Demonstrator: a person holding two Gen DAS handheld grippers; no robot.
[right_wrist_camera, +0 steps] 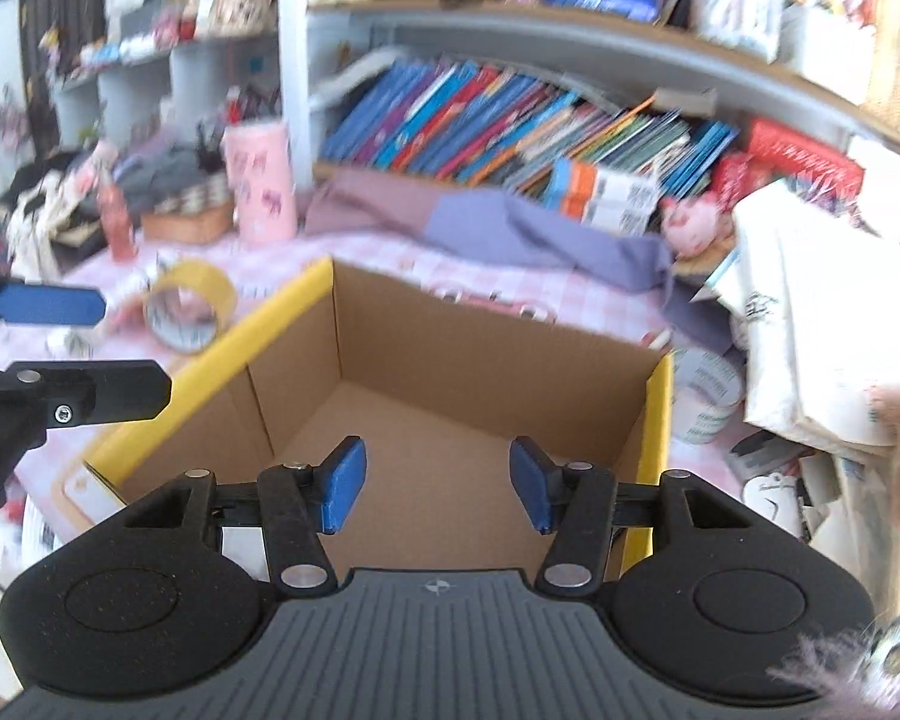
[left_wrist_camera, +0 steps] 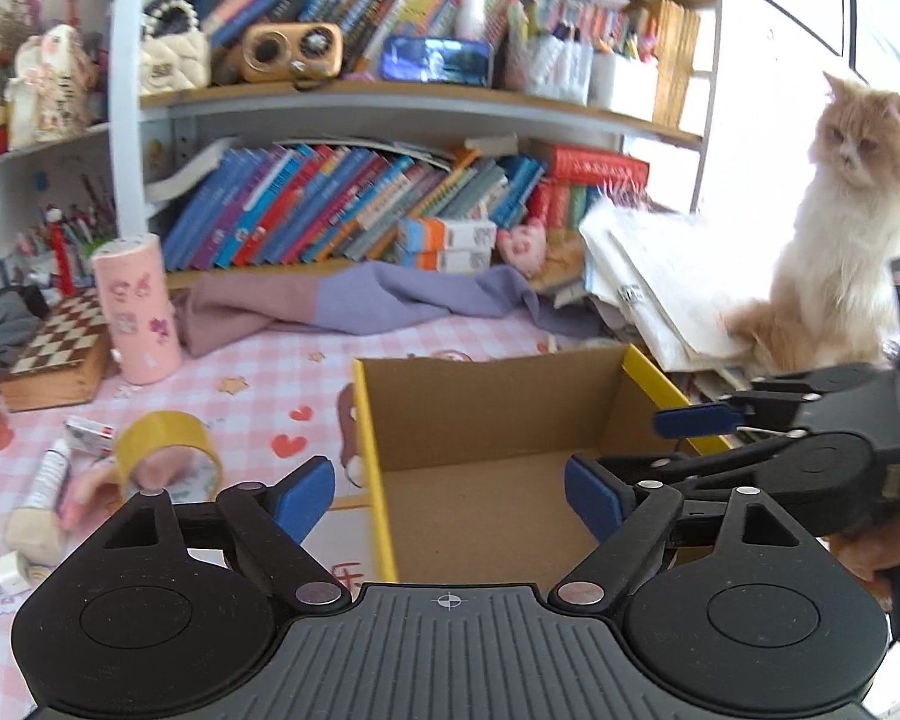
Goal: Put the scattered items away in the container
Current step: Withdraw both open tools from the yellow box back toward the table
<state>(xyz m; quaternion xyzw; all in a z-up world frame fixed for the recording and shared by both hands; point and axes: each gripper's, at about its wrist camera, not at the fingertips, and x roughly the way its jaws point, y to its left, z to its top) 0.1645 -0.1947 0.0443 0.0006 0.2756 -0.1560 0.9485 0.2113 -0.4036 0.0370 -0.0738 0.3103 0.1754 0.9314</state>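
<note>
Pink checked tablecloth (left_wrist_camera: pixel 258 384) bears cardboard box (left_wrist_camera: pixel 498 396); left gripper (left_wrist_camera: pixel 450 498) and right gripper (right_wrist_camera: pixel 438 483) gape empty above it

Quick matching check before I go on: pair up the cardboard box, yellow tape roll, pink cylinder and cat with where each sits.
Things:
1. cardboard box
2. yellow tape roll
3. pink cylinder
4. cat

Places:
A. upright beside the chessboard
B. on the paper pile, right of the box
C. lying on the tablecloth, left of the box
D. under both open grippers

Pairs: 1-D, 2-C, 3-A, 4-B
</note>
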